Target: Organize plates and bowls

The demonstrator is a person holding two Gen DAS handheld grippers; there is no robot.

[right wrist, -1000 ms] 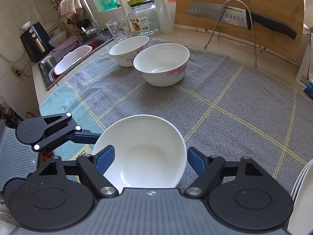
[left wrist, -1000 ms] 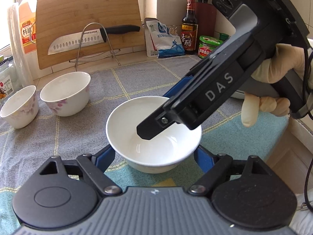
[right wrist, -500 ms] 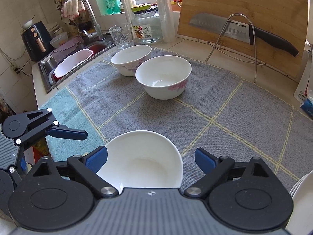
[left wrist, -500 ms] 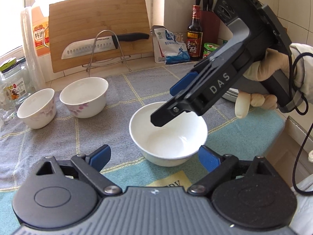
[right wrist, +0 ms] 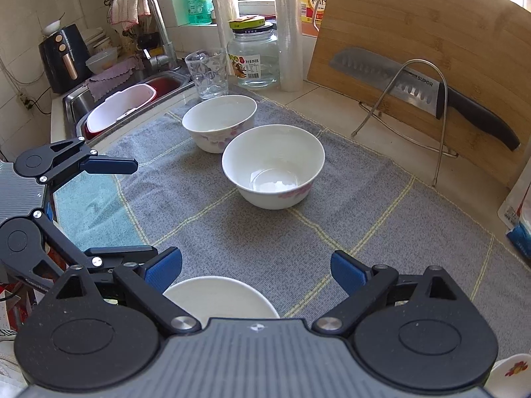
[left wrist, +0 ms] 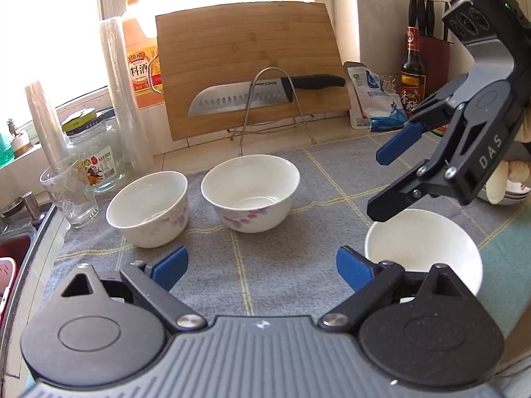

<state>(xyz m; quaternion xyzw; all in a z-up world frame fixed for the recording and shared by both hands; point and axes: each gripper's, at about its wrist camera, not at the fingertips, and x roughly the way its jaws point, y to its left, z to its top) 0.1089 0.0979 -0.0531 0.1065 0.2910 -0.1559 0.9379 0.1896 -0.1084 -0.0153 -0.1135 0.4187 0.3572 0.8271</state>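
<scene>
left hand-held gripper [left wrist: 262, 265]: jaws spread wide, nothing between the blue pads. it hovers above the grey checked towel [left wrist: 282, 258] that covers the desk.

right hand-held gripper [right wrist: 255, 270]: jaws likewise spread wide, gripping nothing. in the left wrist view it hangs at the right of the scene, tilted downward, with its lower finger over the rim of the plain white bowl [left wrist: 428, 248].

plain white bowl: upright on the towel, near the front edge of the desk. it sits just right of the left hand-held gripper's right pad. in the right wrist view only its far rim shows, below the gripper's left pad. no contact between the bowl and either gripper can be confirmed.

large flowered bowl [left wrist: 250, 192]: upright on the towel, toward the back, well apart from the plain white bowl.

small flowered bowl [left wrist: 147, 207]: upright, just beside the large flowered bowl on the sink side. whether the two touch cannot be told.

other items: drinking glass [left wrist: 69, 195] and glass jar [left wrist: 96, 152] at the towel's back corner by the sink [right wrist: 109, 99]. wooden cutting board [left wrist: 249, 73] leans against the wall, with a knife [left wrist: 265, 94] resting across a wire stand [left wrist: 275, 109] in front of it. stacked plates [left wrist: 517, 192] are partly visible at the far right, behind the right hand-held gripper.
</scene>
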